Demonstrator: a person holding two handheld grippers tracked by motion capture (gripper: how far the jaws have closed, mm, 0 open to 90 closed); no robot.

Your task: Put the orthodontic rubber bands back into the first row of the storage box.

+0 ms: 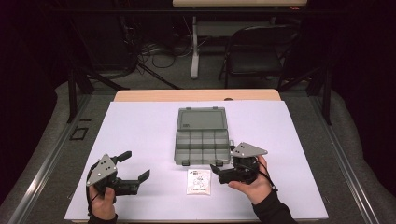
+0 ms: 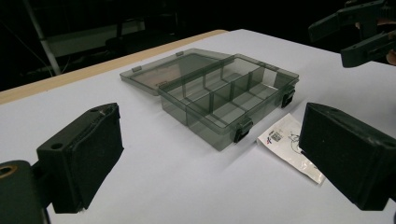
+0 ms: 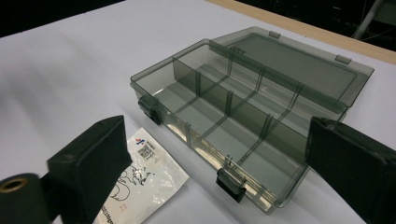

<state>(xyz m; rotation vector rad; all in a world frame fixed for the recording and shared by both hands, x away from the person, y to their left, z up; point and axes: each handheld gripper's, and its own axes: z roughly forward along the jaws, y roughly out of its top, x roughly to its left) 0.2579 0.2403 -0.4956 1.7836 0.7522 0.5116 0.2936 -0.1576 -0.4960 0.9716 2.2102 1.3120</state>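
Two grippers are in use, one per hand. The right gripper (image 1: 223,171) has its jaws spread wide with nothing between the pads; no grip is made. The left gripper (image 1: 135,167) likewise stands wide open and holds nothing, its jaws aimed across the white table cover (image 1: 140,130) toward the other hand. Nearest to the right gripper, just ahead of and partly under its left jaw in the right gripper view, lies one small white sachet (image 3: 140,179), flat on the cover. It carries a red-and-blue logo, a small square code and a line drawing; its lettering is too small to read. In the high view the sachet (image 1: 198,181) lies between the two grippers, closer to the right one. Just beyond the sachet stands one smoky transparent organiser box (image 3: 224,116), apart from the sachet, with its lid (image 3: 299,58) folded fully back and lying flat on the far side. Two dark latches show on the near wall. The tray is split by dividers into three rows of four, twelve compartments, all bare. Beyond the table, well apart from both grippers, stands one dark folding chair (image 1: 257,51).
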